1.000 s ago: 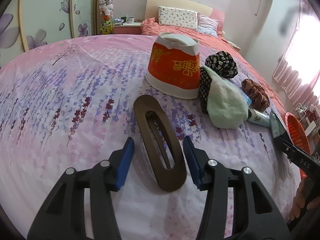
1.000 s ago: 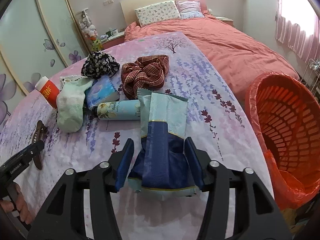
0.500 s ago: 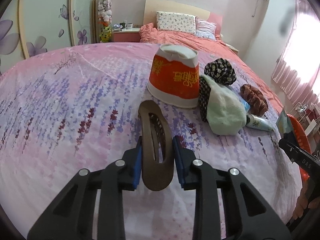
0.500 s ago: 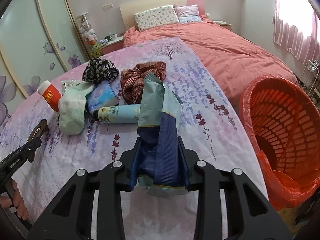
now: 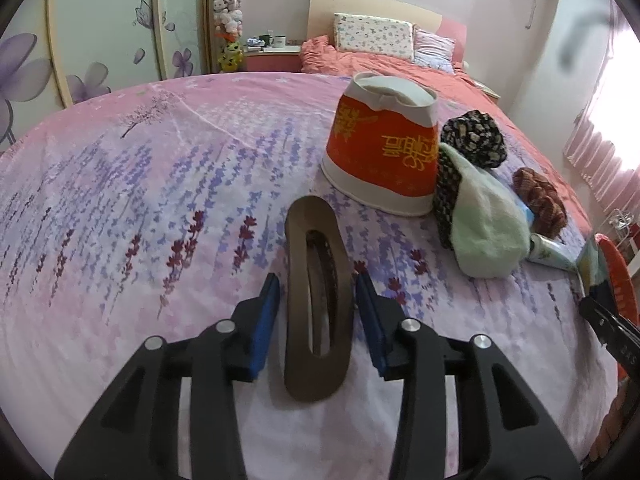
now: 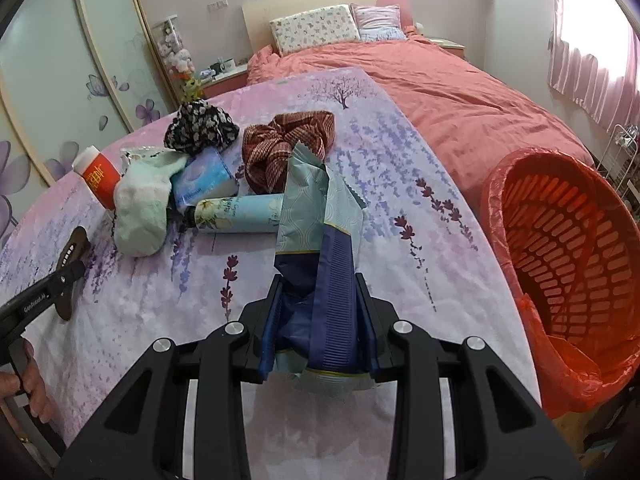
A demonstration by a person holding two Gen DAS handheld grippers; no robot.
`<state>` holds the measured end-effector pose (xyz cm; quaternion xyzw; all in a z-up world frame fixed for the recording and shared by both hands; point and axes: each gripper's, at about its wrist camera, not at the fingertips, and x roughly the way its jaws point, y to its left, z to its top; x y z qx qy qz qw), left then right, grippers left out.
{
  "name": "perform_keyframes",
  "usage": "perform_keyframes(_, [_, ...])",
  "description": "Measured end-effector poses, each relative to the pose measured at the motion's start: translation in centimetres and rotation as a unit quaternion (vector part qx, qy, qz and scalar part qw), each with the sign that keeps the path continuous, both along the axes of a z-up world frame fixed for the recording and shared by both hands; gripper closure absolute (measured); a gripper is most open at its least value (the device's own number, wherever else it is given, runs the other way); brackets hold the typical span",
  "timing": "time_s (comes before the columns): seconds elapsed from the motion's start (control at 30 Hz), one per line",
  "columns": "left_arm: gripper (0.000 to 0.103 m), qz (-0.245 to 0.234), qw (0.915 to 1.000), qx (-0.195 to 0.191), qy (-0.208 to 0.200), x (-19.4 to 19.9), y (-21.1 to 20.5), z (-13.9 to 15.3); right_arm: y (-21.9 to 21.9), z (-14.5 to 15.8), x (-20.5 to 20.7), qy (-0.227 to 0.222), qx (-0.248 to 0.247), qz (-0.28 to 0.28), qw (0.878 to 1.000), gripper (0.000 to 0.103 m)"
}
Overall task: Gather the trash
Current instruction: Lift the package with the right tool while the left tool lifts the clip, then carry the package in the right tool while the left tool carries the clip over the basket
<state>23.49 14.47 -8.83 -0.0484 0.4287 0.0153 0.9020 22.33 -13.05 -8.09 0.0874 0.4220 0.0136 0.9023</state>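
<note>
A brown oval hair clip [image 5: 298,232] lies flat on the flowered bedcover between the blue pads of my left gripper [image 5: 317,284]. The jaws are opening, with a gap on each side of the clip. My right gripper [image 6: 319,282] is shut on a blue and teal crumpled wrapper [image 6: 308,208], held off the cover with its torn end sticking up. An orange basket [image 6: 496,184] lined with a red bag stands off the bed's right edge. An upturned red paper cup [image 5: 384,156] sits just beyond the clip.
A pale green sock [image 6: 140,208], a tissue pack [image 6: 204,178], a cream tube [image 6: 236,214], a brown scrunchie [image 6: 288,148] and a black patterned scrunchie [image 6: 200,128] lie in a cluster. A hand [image 6: 28,380] shows at the left edge.
My left jaws closed on the hair clip, then widened again, and the clip lies between them. My right jaws closed on the wrapper and raised it off the cover.
</note>
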Motion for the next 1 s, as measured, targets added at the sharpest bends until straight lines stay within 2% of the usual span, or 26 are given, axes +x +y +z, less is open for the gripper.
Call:
perform_keyframes(0.03, [0.072,0.0,1.0,0.001,0.0,0.1,0.0,0.0,0.0,-0.1,0.1,0.001,-0.001,0.0,1.0,0.069])
perform_keyframes(0.3, [0.072,-0.011,0.9997,0.001,-0.02,-0.5,0.6,1.0,-0.2,0.7,-0.5,-0.011,0.005,0.003,1.0,0.07])
perform_keyframes(0.5, [0.072,-0.027,0.9988,-0.008,-0.04,-2.1,-0.4,3.2,-0.6,2.3,-1.4,-0.032,0.012,0.005,0.999,0.07])
perform_keyframes(0.8, [0.072,-0.09,0.9919,-0.027,-0.086,-4.7,-5.5,8.2,-2.1,5.0,-3.3,-0.064,0.021,0.002,0.998,0.07])
perform_keyframes(1.0, [0.072,-0.136,0.9847,-0.041,-0.1,-5.3,-9.9,9.8,-3.9,6.2,-4.7,-0.08,0.024,-0.011,0.996,0.07])
